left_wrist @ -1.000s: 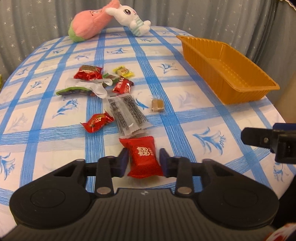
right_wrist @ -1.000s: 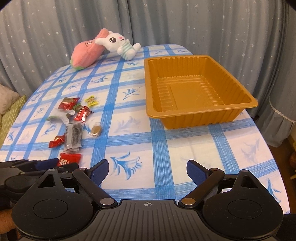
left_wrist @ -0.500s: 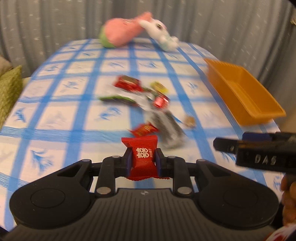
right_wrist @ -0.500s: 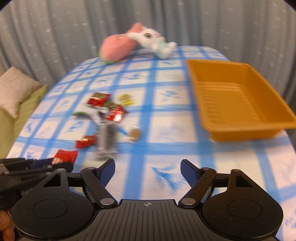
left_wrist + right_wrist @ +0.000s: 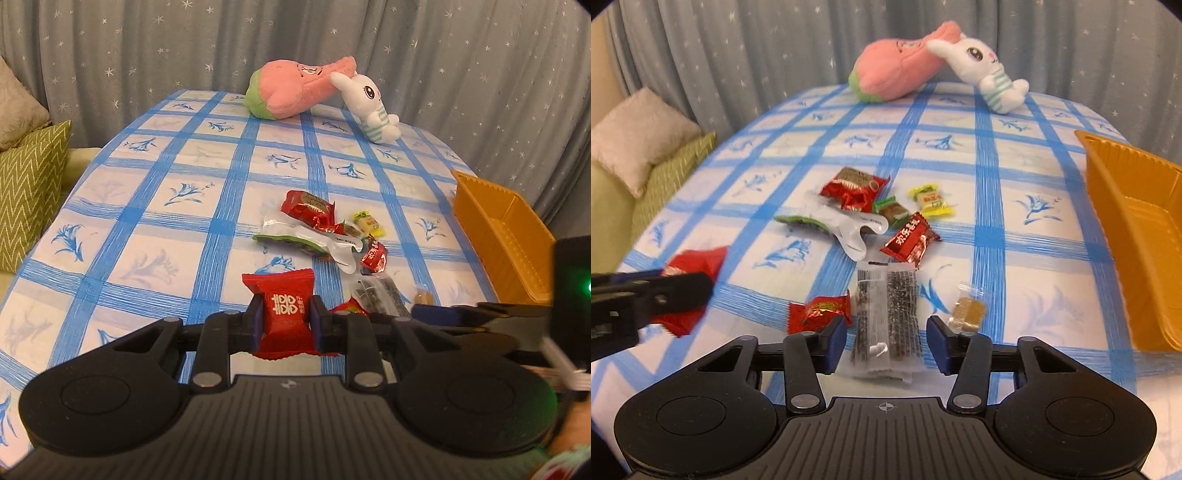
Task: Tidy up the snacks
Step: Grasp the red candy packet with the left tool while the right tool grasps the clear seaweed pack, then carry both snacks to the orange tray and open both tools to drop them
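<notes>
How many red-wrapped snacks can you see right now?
4: one held in the left gripper, one at the pile's far end, one mid-pile, one beside the right gripper. Others may be hidden.

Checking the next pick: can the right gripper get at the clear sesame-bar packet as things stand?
Probably yes. The right gripper already straddles the clear sesame-bar packet; its jaws have just been closing, pads not yet touching. The small red candy lies close by the left jaw and might get nudged.

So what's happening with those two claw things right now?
Left gripper shut on red packet. Right gripper jaws just closing, astride clear packet, not yet pressing. Tray unobstructed.
</notes>
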The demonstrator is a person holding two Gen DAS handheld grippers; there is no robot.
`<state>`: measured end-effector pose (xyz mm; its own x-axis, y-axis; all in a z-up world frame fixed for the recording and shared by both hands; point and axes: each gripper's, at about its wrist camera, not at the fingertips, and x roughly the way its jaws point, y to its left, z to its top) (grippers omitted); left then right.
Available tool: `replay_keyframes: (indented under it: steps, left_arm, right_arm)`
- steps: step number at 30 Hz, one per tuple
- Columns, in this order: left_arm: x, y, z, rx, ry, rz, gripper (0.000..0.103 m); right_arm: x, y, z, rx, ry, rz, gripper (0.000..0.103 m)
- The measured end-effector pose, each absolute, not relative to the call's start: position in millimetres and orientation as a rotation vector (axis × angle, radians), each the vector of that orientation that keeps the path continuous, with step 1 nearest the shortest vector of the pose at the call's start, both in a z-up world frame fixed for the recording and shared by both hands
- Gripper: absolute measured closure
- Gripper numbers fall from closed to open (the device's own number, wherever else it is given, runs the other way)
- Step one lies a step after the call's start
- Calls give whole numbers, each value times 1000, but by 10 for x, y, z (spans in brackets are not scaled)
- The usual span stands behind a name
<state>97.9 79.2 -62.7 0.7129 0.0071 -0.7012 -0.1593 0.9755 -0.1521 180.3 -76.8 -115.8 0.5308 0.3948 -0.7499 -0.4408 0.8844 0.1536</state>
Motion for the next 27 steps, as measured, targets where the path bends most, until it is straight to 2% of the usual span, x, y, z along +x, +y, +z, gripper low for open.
replay_keyframes:
  steps: [6, 27]
  left_arm:
    - [974, 803, -627, -225, 772, 84, 80]
    - [789, 140, -220, -170, 732, -35, 80]
  right_arm:
    - [1805, -705, -1212, -95, 879, 490, 66]
    - [1135, -1495, -549, -3, 804, 388, 66]
